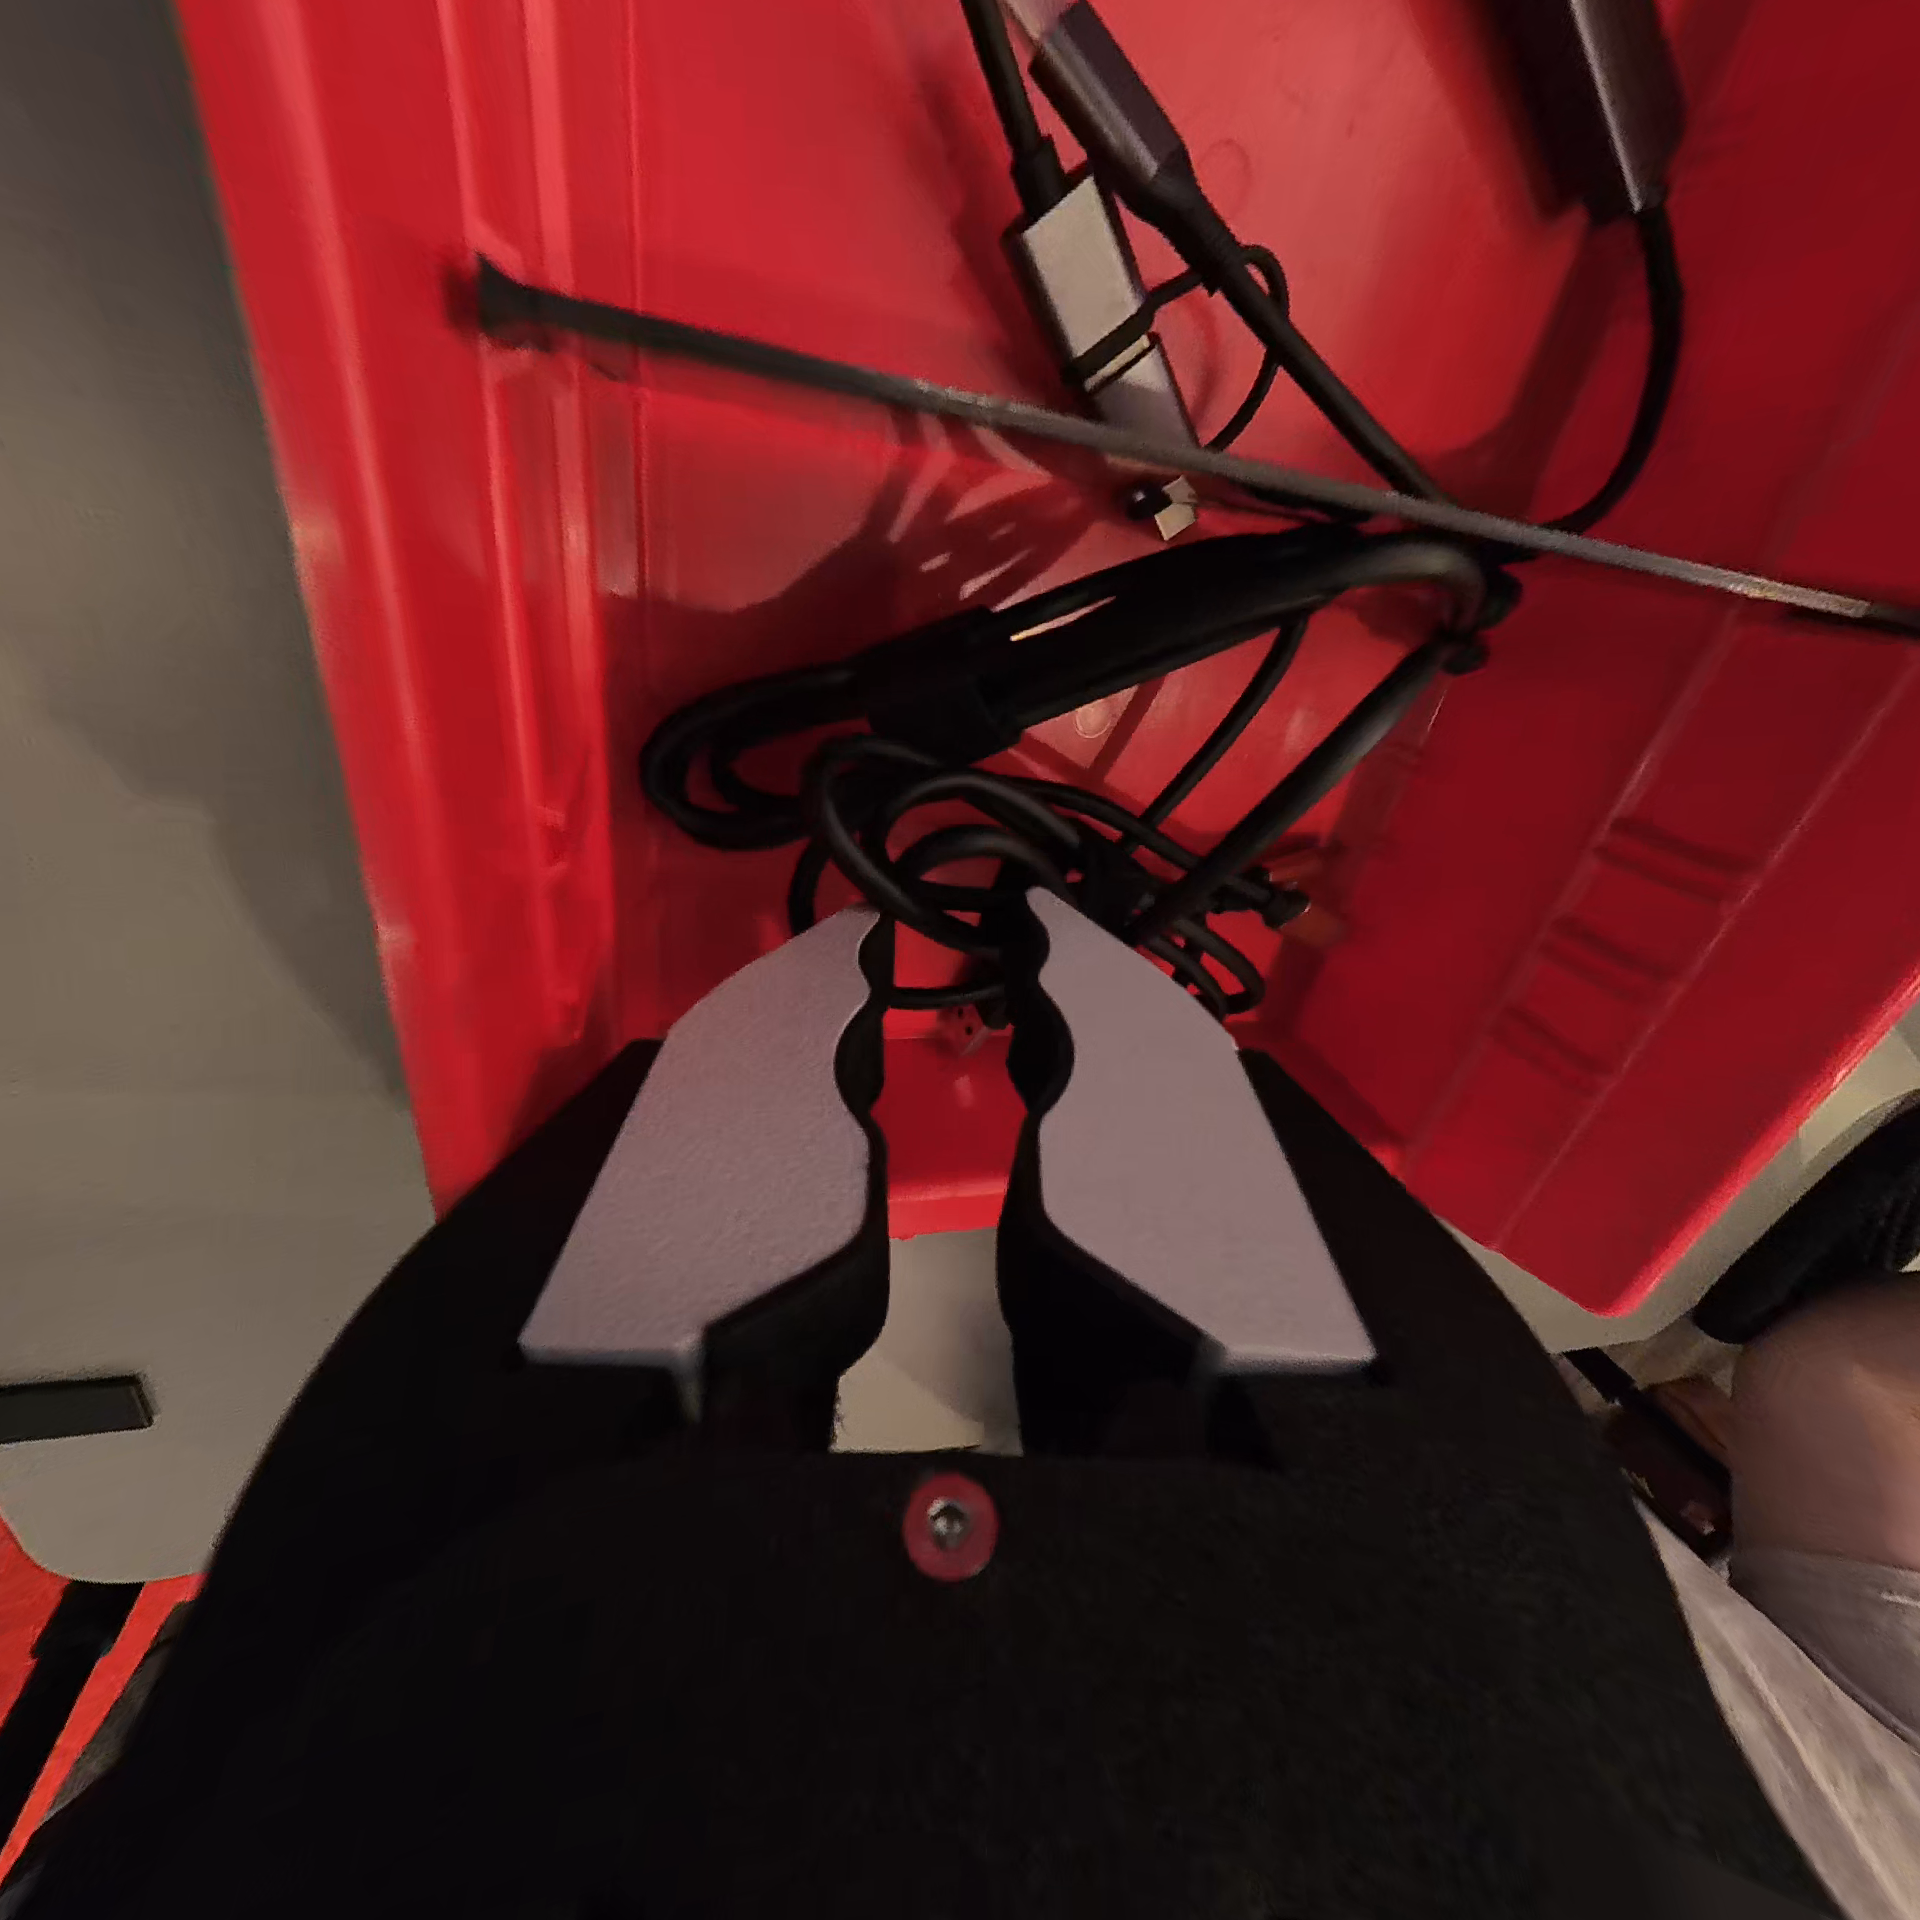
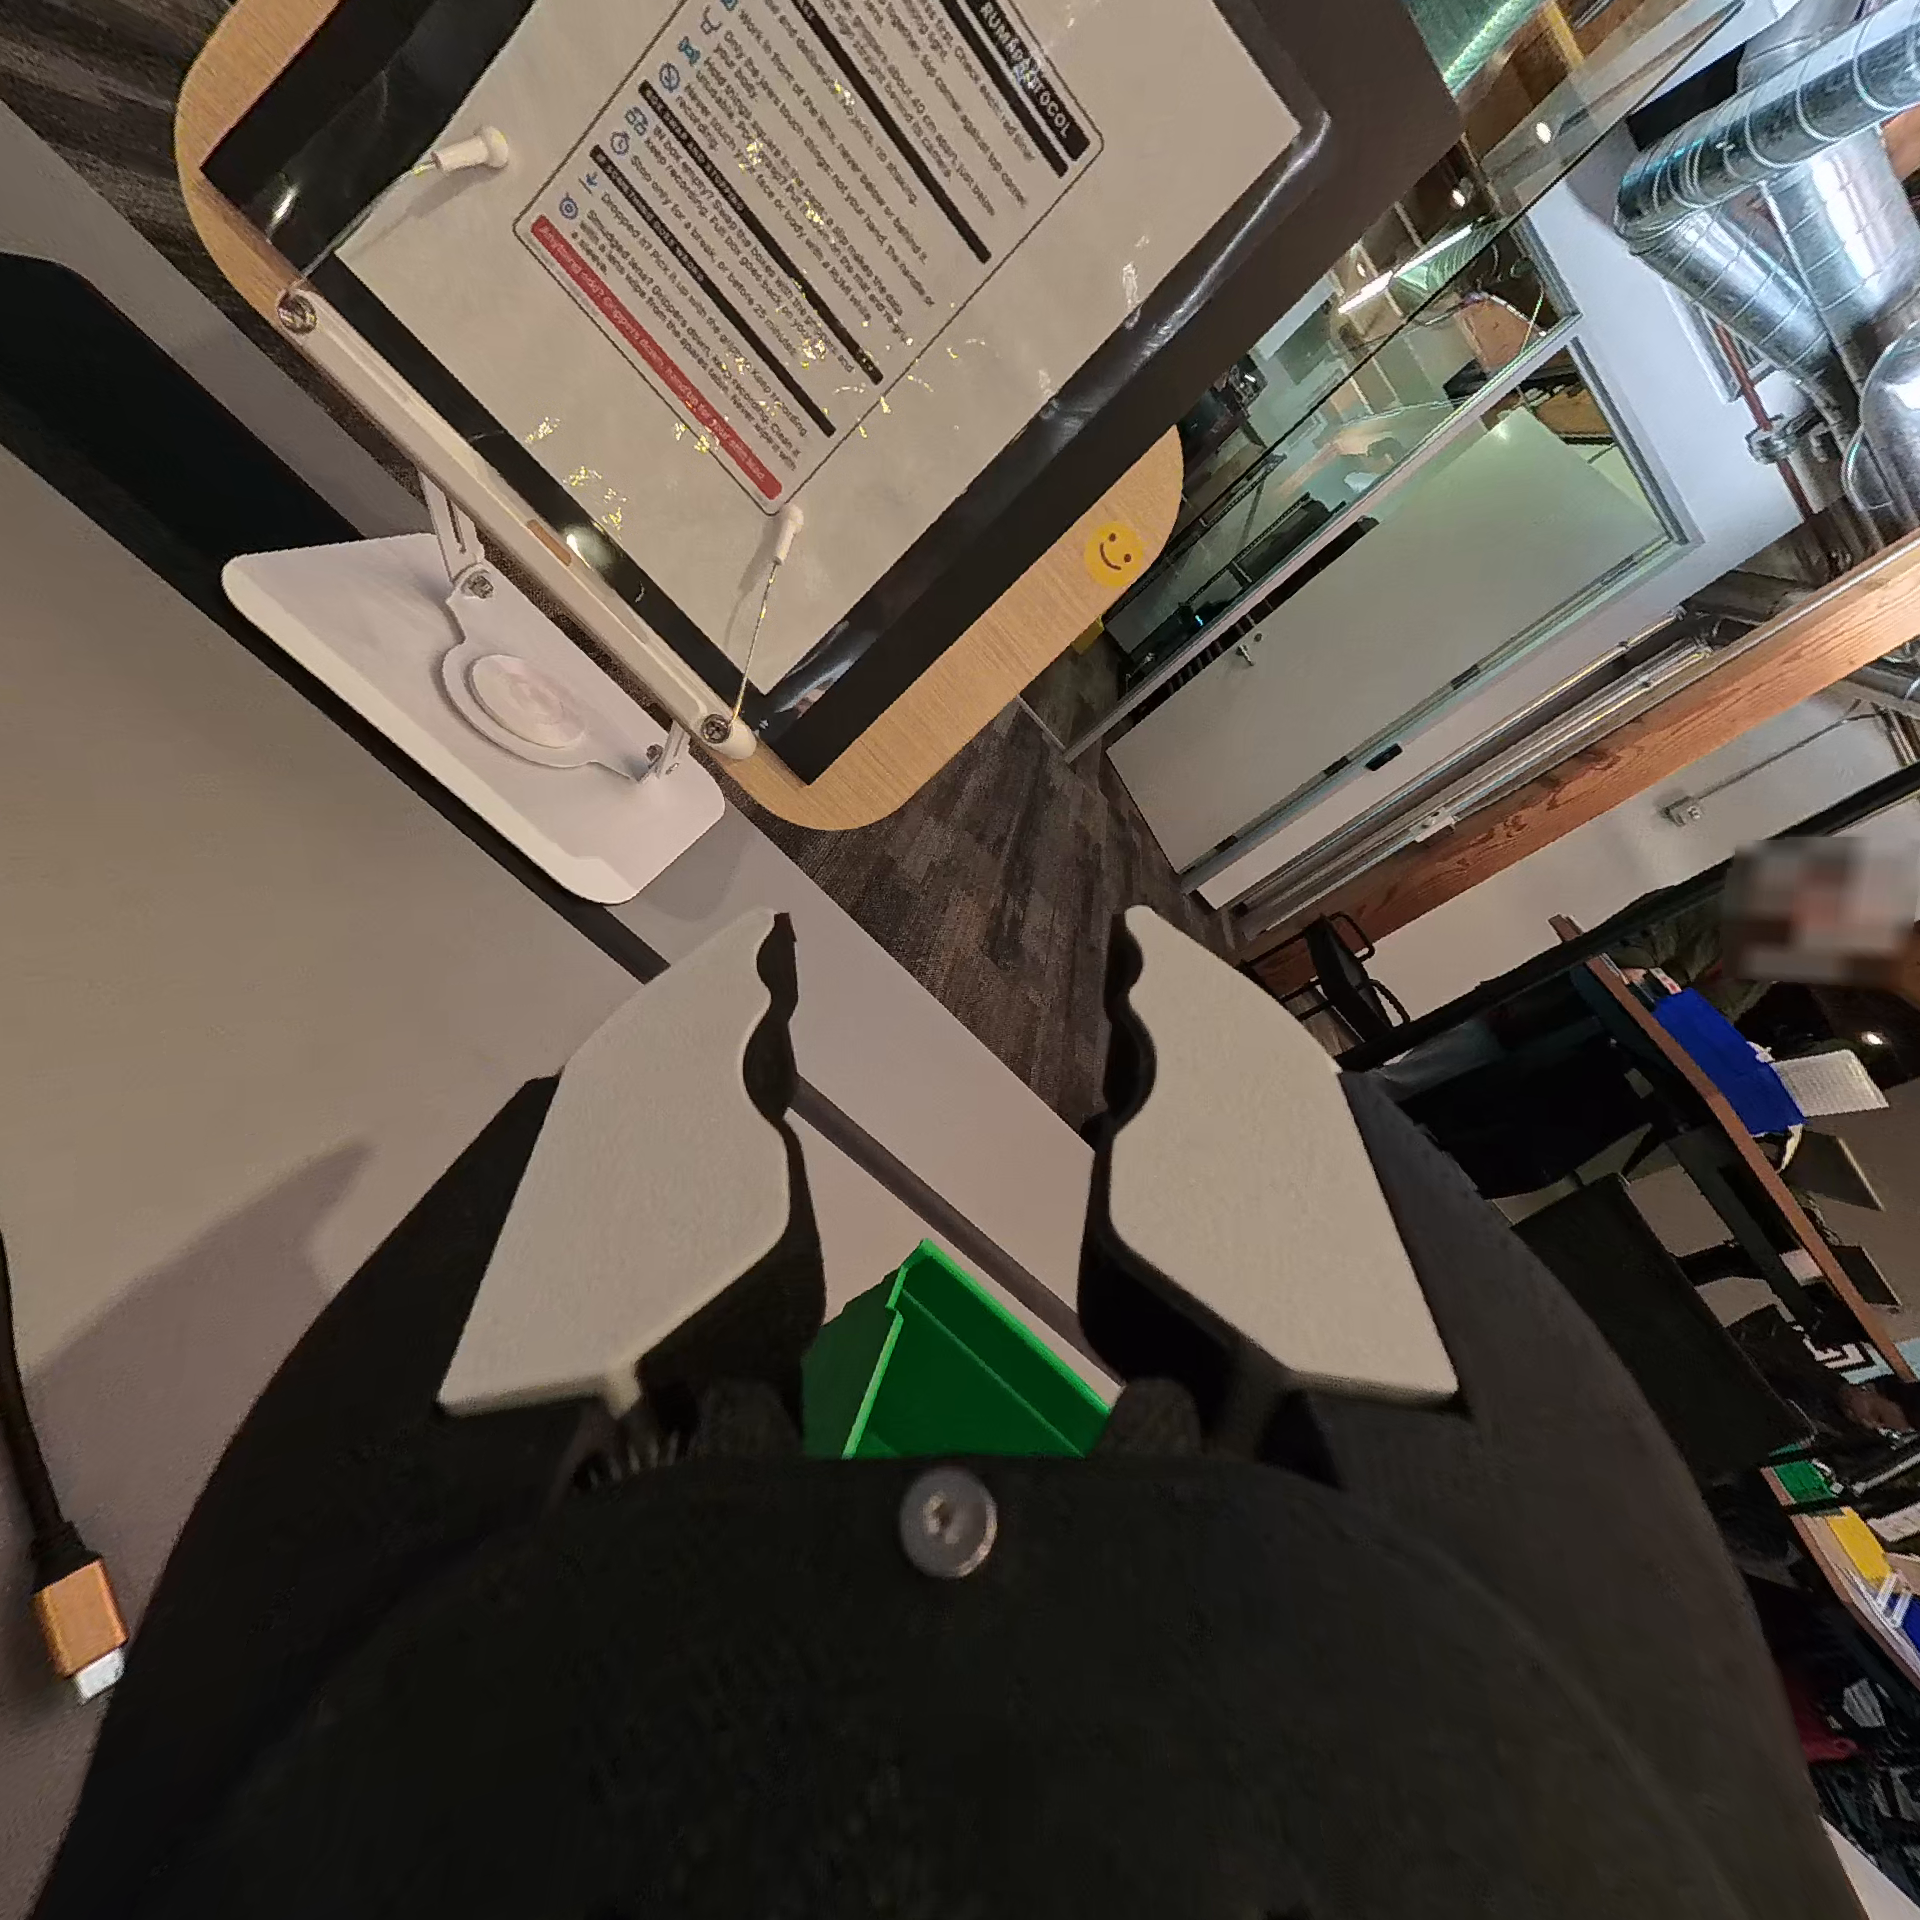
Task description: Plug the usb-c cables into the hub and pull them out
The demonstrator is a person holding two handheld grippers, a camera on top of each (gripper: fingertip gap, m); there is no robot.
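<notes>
A red bin (image 1: pixel 779 208) holds a tangle of black cables (image 1: pixel 935 727), a small metal plug (image 1: pixel 1174 509) and grey hubs or adapters (image 1: pixel 1101 301), one at the top right (image 1: pixel 1621 94). My left gripper (image 1: pixel 954 920) reaches into the bin, its jaws narrowly apart. Its fingertips (image 1: pixel 831 966) straddle loops of the black cables, and the bin floor shows between the fingers. My right gripper (image 2: pixel 956 923) is wide open and empty, held above the grey table (image 2: pixel 260 935) and pointing away from the bin.
A thin black strap (image 1: pixel 935 395) crosses the red bin. A green bin (image 2: pixel 935 1382) lies under the right gripper. A framed sheet on a white stand (image 2: pixel 416 644) stands on the table. A gold-shelled plug on a black cable (image 2: pixel 81 1631) lies at the left. A person (image 2: pixel 1818 935) sits far right. There is about 55 cm between the tips of the two grippers.
</notes>
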